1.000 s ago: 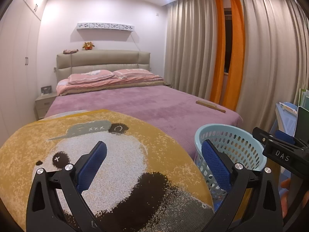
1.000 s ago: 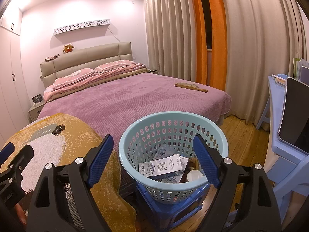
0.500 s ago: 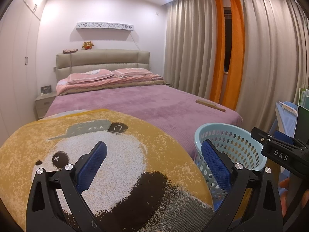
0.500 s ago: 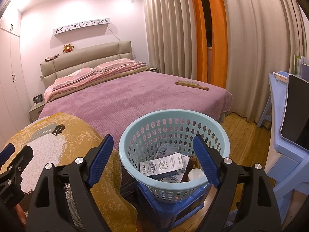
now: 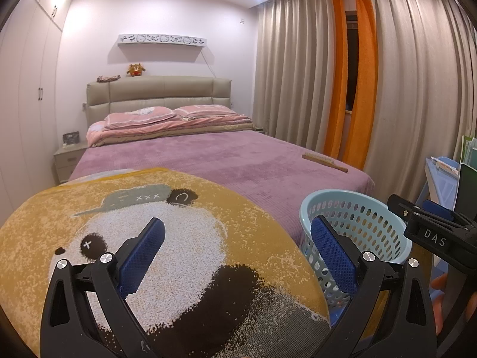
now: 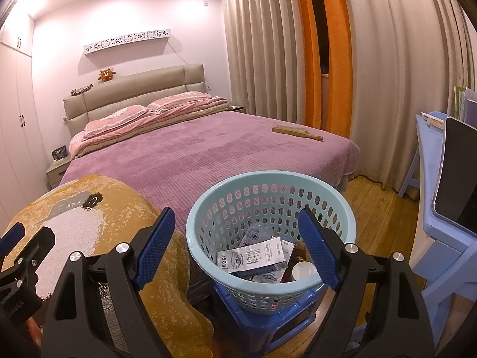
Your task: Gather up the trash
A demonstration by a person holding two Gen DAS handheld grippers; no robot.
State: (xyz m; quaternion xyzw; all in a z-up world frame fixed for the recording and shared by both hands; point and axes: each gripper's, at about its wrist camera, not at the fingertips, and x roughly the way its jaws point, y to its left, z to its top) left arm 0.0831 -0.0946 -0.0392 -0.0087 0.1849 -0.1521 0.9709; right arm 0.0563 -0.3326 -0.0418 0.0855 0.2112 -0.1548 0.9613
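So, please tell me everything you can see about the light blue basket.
The light blue basket is round and looks like plastic, with a smooth thick rim and walls pierced by rows of oval holes. It stands upright on a blue plastic stool at the foot of the bed, beside the panda rug. Inside lie a printed white carton, other packaging and a white cup. Nothing grips it.

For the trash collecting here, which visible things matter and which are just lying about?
Job:
- light blue basket
- paper packaging and white cup inside it
- left gripper, right gripper, both open and empty

Lying about:
- wooden brush on the bed
- panda rug
- plush toy
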